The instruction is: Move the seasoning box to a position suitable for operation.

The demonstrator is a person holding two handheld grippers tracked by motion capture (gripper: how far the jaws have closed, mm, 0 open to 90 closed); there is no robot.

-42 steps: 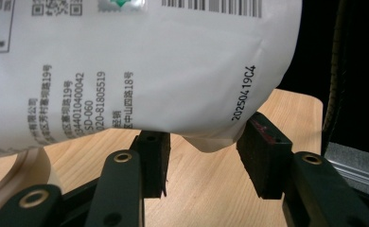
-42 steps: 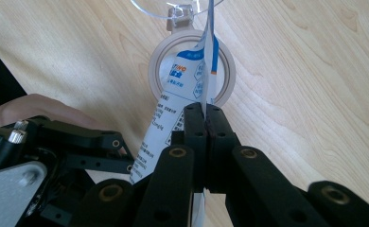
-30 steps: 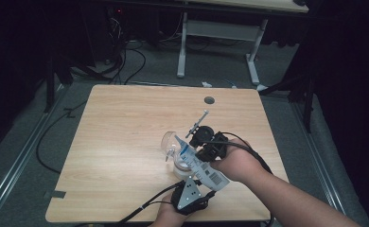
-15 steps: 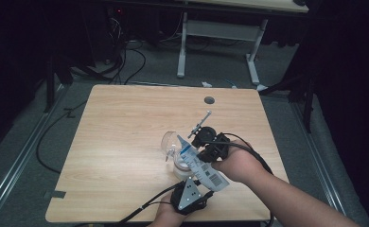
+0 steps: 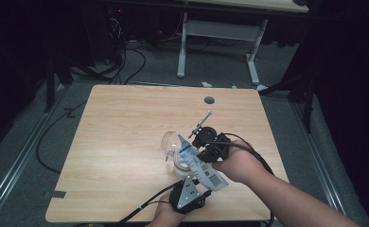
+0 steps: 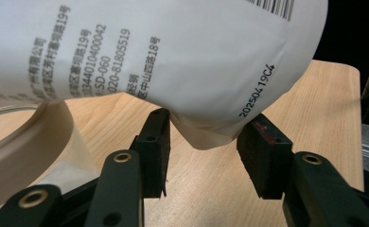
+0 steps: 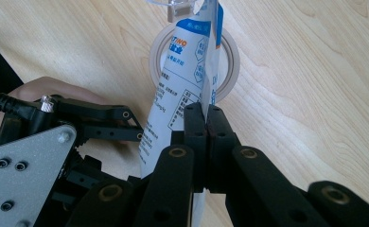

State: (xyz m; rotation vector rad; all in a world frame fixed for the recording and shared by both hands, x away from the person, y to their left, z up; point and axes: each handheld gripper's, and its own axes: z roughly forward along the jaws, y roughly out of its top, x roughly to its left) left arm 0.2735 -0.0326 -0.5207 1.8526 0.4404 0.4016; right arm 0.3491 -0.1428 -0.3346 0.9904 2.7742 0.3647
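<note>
- The right gripper (image 5: 202,142) sits near the front right of the counter (image 5: 126,123), held by the right hand (image 5: 237,163)
- In the right gripper view its jaws are pressed together on the edge of a white and blue pouch (image 7: 182,80), with no gap between the pads
- The pouch (image 5: 199,163) is lifted off the counter and tilted, its top end over a clear cup (image 5: 169,142) and a tape roll (image 5: 180,166)
- In the right gripper view the roll (image 7: 230,61) lies flat on the wood under the pouch, and the cup's clear rim (image 7: 173,4) shows at the top edge
- The left gripper (image 5: 190,189) is at the front edge of the counter just below the pouch, its grey plate (image 5: 188,191) facing up, the left hand (image 5: 166,215) behind it
- In the left gripper view its jaws stand well apart, and the pouch's lower corner (image 6: 206,132) hangs between them; whether it touches a pad I cannot tell
- That view shows printed text and a date code on the pouch, with the roll (image 6: 26,142) curving at the left
- A cable (image 5: 144,205) trails from the left gripper off the front edge
- A small round hole (image 5: 209,100) sits near the counter's far edge
</note>
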